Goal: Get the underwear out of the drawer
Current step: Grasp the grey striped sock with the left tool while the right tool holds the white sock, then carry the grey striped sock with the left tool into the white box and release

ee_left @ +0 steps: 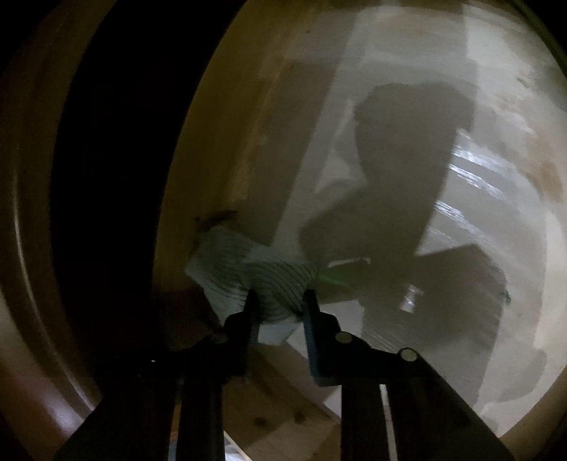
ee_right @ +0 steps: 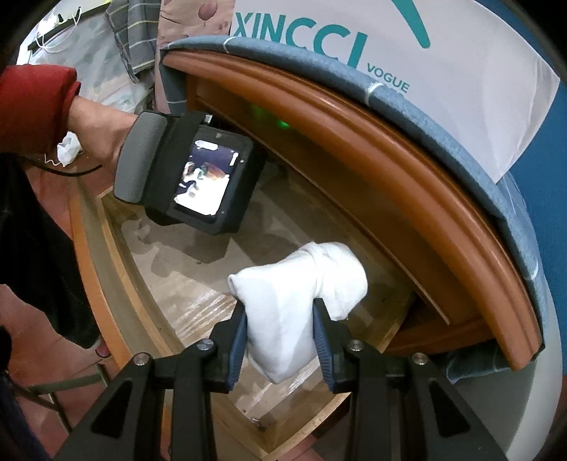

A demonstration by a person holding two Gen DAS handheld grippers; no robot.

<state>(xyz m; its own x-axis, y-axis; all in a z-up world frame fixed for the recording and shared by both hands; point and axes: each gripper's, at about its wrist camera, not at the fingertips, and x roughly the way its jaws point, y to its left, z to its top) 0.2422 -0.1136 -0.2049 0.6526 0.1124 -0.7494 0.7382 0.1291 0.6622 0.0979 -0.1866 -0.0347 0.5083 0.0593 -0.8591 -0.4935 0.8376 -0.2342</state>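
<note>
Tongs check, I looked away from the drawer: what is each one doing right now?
Left tongs: closed on the striped folded cloth.
Right tongs: closed on the white rolled cloth.

Up top I've got a white sheet (ee_right: 460,71) with teal lettering, lying on a blue-grey cloth (ee_right: 443,117) that drapes over the top of the cabinet. Under it runs the orange-brown wooden moulding (ee_right: 354,142), curving across my right-hand view. Far left, a grey checked cloth (ee_right: 131,39) hangs beside a floral one (ee_right: 191,21). Reddish floor (ee_right: 46,347) lower left. Down the other camera it's dim, heavy shadow (ee_left: 400,184) across a pale, worn board (ee_left: 496,248).
</note>
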